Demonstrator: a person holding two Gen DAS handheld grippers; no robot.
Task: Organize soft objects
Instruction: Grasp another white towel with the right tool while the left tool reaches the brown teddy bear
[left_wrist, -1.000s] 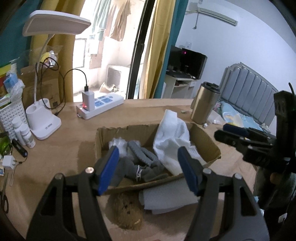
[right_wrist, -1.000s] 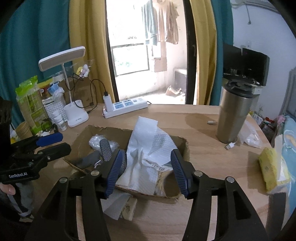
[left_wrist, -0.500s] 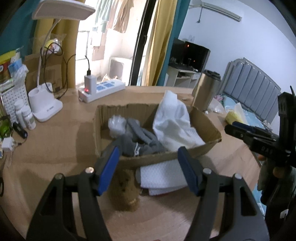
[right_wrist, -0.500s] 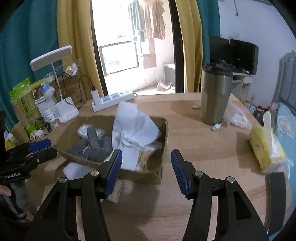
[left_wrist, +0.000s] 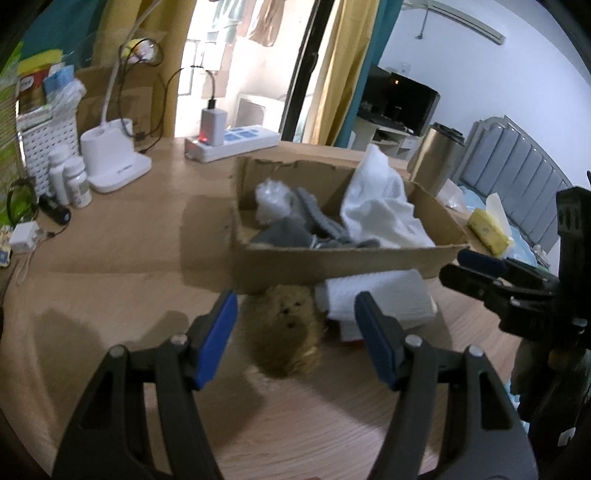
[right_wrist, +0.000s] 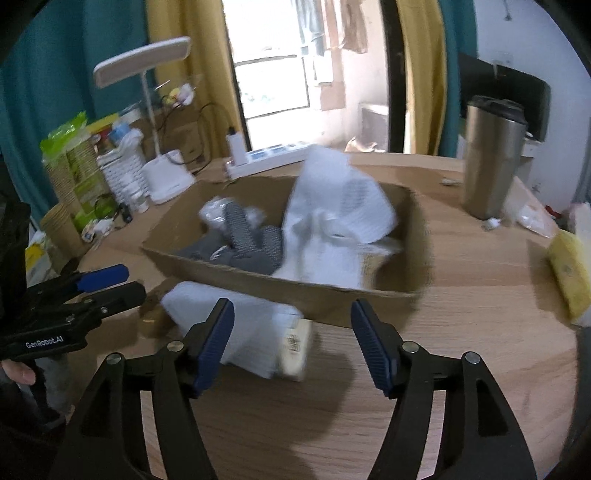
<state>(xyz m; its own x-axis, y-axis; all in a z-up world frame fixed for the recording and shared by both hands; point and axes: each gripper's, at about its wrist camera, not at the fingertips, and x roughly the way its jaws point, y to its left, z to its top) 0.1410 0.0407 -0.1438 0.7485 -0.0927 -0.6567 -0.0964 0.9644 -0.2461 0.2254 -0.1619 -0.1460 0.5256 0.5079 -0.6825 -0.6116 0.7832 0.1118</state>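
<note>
A cardboard box (left_wrist: 332, 260) (right_wrist: 295, 291) on the wooden table holds a white cloth (left_wrist: 384, 210) (right_wrist: 332, 221), grey socks (left_wrist: 303, 225) (right_wrist: 255, 243) and a crumpled clear plastic bag (left_wrist: 273, 197). In front of the box lie a brown fuzzy plush (left_wrist: 288, 332) and a folded white cloth (left_wrist: 376, 299) (right_wrist: 240, 325). My left gripper (left_wrist: 295, 336) is open and empty, just above the plush. My right gripper (right_wrist: 291, 339) is open and empty, over the folded cloth and the box's near wall.
A desk lamp (left_wrist: 114, 162) (right_wrist: 162, 122), a power strip (left_wrist: 232, 142), small bottles (left_wrist: 72, 179) and a white basket (left_wrist: 40, 144) stand at the back left. A steel tumbler (right_wrist: 491, 158) stands at the back right, and a yellow sponge (right_wrist: 570, 273) lies at the right edge.
Both grippers have pulled back from above the box toward the near table edge and lowered. The plush and folded cloth now sit between the fingers. Both stay open.
</note>
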